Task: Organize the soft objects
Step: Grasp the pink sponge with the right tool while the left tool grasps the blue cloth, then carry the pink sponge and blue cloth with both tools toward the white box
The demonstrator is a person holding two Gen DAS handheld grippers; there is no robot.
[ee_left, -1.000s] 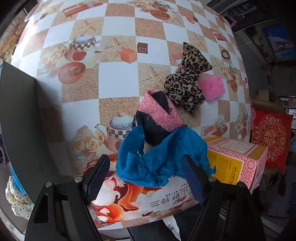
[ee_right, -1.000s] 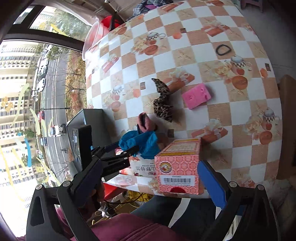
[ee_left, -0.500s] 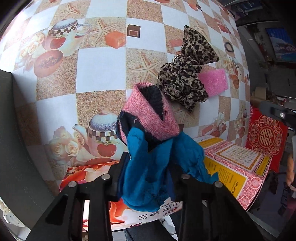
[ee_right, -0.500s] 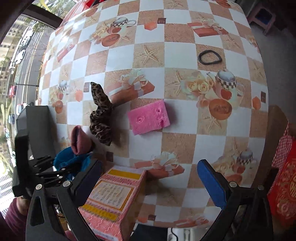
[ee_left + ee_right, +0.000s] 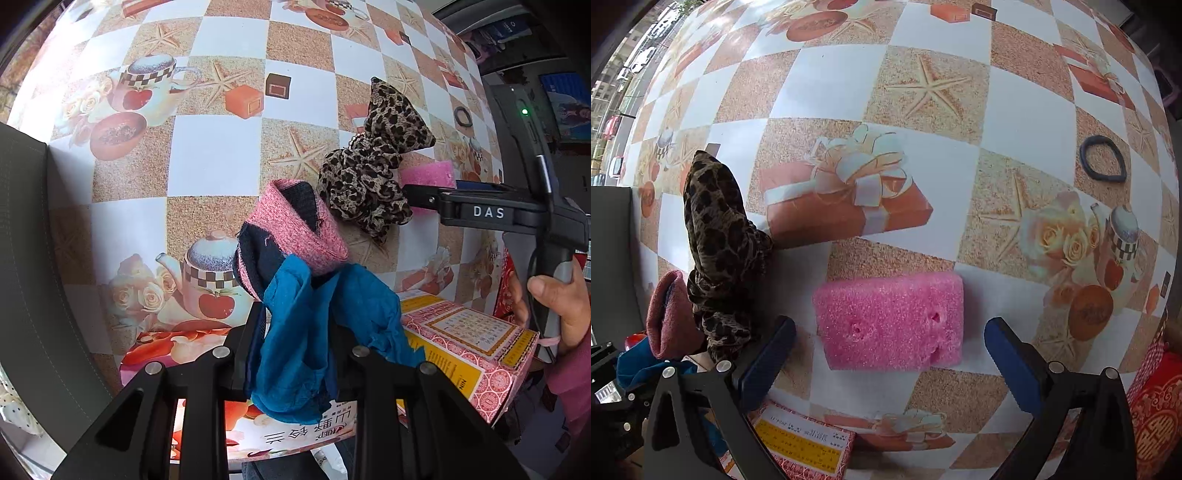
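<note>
Change on the left: our left claw (image 5: 295, 354) was spread wide around the crumpled teal-blue cloth (image 5: 314, 332) a second ago; now it is clenched on that cloth, which bunches between the black fingers at the near edge of the counter (image 5: 221, 147)

Change on the right: our right claw (image 5: 890, 362) looked down from high above the whole counter a second ago; now it hovers low, spread wide, with the pink rectangular foam sponge (image 5: 890, 325) lying flat between its blue pads (image 5: 764, 362), not yet touched

Neighbours: pink-and-navy knitted sock (image 5: 291, 236) lies touching the blue cloth; leopard-print fabric scrunchie (image 5: 369, 177) sits just beside the sock; red-and-yellow printed cardboard box (image 5: 465, 343) stands to the right at the counter edge; black hair loop (image 5: 1102, 158) lies well apart

Meaning for the task: we judge one soft item secured and a second lined up; both hands seem to be gathering at once

Next need: we reckon the right claw must drop a little and close gently; foam will compress
</note>
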